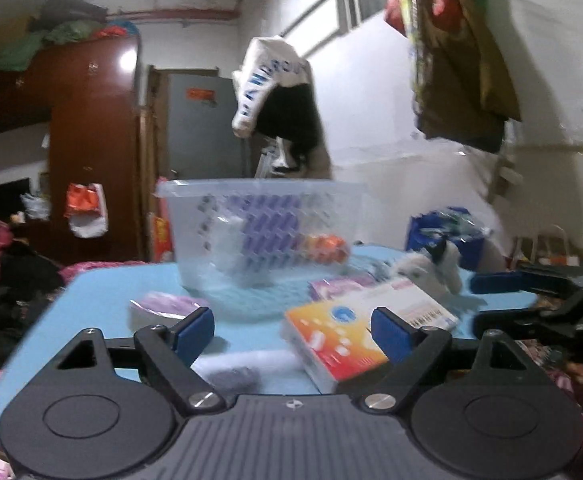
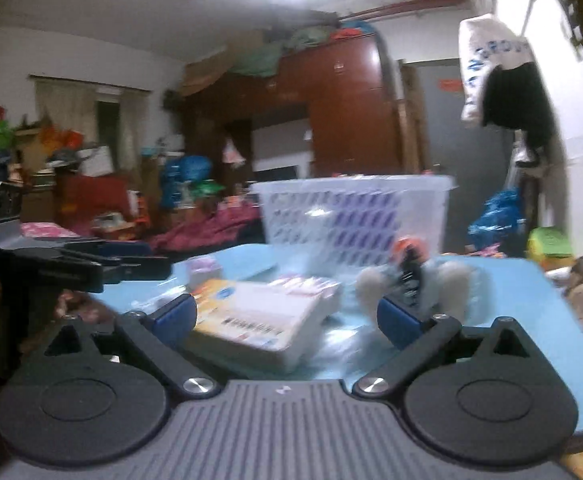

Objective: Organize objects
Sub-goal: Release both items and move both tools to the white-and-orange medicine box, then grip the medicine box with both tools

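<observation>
A clear plastic basket (image 1: 263, 236) stands at the back of the light blue table (image 1: 103, 300); a purple-and-white box and an orange item lie inside it. A white box with an orange-yellow end (image 1: 355, 332) lies in front of my open, empty left gripper (image 1: 293, 334), partly between its fingers. A small purple packet (image 1: 167, 308) lies at the left, a white plush toy (image 1: 435, 268) at the right. In the right wrist view the same box (image 2: 267, 320), toy (image 2: 415, 280) and basket (image 2: 355, 220) show; my right gripper (image 2: 287, 316) is open and empty just before the box.
A pink-purple pack (image 1: 339, 288) lies behind the white box. A blue bag (image 1: 447, 236) sits past the table's far right. The other gripper shows at the right edge (image 1: 531, 300). A wooden wardrobe (image 1: 91, 140) and cluttered bedding surround the table.
</observation>
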Action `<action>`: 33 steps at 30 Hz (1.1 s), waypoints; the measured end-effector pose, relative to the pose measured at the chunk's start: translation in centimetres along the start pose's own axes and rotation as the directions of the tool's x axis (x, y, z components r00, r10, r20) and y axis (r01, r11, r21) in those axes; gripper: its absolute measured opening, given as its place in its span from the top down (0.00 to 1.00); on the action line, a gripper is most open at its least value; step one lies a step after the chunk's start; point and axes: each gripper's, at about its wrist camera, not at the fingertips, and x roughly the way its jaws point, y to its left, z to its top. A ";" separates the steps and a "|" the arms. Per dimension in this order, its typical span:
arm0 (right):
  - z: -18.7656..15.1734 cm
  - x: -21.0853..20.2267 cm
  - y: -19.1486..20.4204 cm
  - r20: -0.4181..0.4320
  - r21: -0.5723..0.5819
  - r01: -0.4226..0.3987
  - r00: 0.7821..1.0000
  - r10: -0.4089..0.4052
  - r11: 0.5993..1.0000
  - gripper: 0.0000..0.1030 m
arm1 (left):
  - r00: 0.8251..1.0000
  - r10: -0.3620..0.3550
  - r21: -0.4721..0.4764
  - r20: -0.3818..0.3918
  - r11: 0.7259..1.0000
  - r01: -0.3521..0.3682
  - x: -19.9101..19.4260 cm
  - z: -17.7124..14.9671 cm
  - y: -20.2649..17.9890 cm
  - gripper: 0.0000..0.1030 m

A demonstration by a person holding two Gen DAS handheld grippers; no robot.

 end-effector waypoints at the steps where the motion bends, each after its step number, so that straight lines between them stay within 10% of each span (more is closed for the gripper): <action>1: -0.1 0.1 0.1 -0.005 -0.003 -0.005 1.000 0.005 1.000 0.04 | 1.000 -0.015 0.006 -0.007 1.000 0.015 0.3 -0.4 -0.2 0.15; 14: -1.6 1.0 0.8 -0.072 -0.081 -0.063 0.996 0.058 0.995 0.35 | 0.988 -0.151 0.062 -0.018 0.986 0.152 1.8 -3.2 -1.3 0.39; 33: -1.5 -0.2 1.7 -0.026 -0.130 -0.021 0.999 0.018 0.991 0.50 | 0.992 -0.118 0.085 0.052 0.990 0.113 0.4 -2.1 -2.2 0.45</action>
